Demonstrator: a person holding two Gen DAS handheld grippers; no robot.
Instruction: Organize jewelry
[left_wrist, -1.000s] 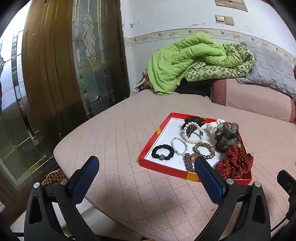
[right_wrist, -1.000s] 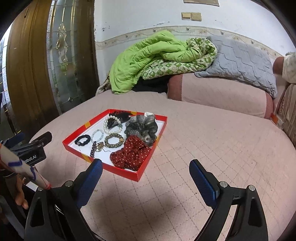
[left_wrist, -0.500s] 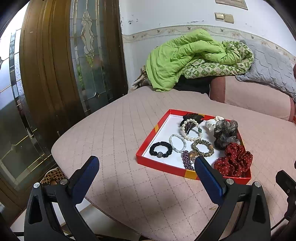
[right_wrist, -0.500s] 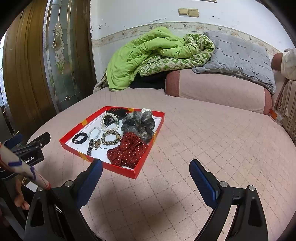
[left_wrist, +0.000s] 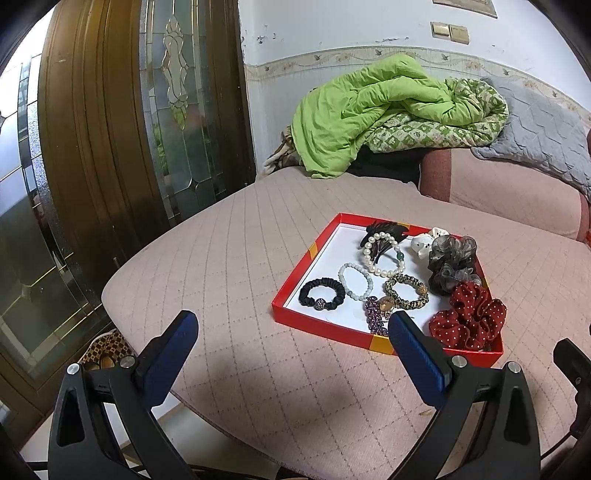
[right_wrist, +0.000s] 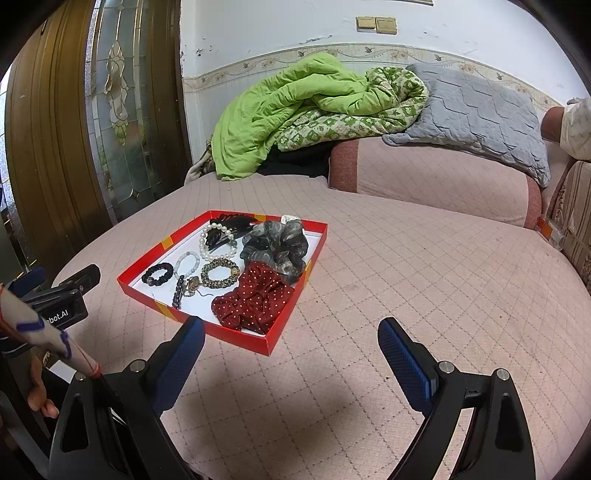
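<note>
Left hand-held gripper (left_wrist: 291, 332): jaws wide apart, nothing held, hovering over the bed (left_wrist: 221, 258) just short of the tray's near edge. Right hand-held gripper (right_wrist: 291, 339): also spread and empty, off the tray's near right corner.

Step looks like approach, nothing picked yet. To do it well: come in low over the tray (left_wrist: 317, 325) wall, take one item at a time, close across a single side of a loop rather than around it. Beaded loops will likely roll or slip; scrunchies are soft and forgiving. Pieces near the tray centre touch or overlap, so lift straight up to avoid dragging neighbours.

Tray contents, relative to the tray:
- near left: black tie (left_wrist: 321, 293)
- centre: pale bracelet (left_wrist: 355, 280), leopard tie (left_wrist: 406, 293)
- near edge: purple piece (left_wrist: 373, 312), partly behind the left finger
- far side: pearl bracelet (left_wrist: 382, 254) over a black clip (left_wrist: 386, 227)
- right side: white piece (left_wrist: 424, 242), grey scrunchie (left_wrist: 452, 262), red scrunchie (left_wrist: 469, 317)
</note>
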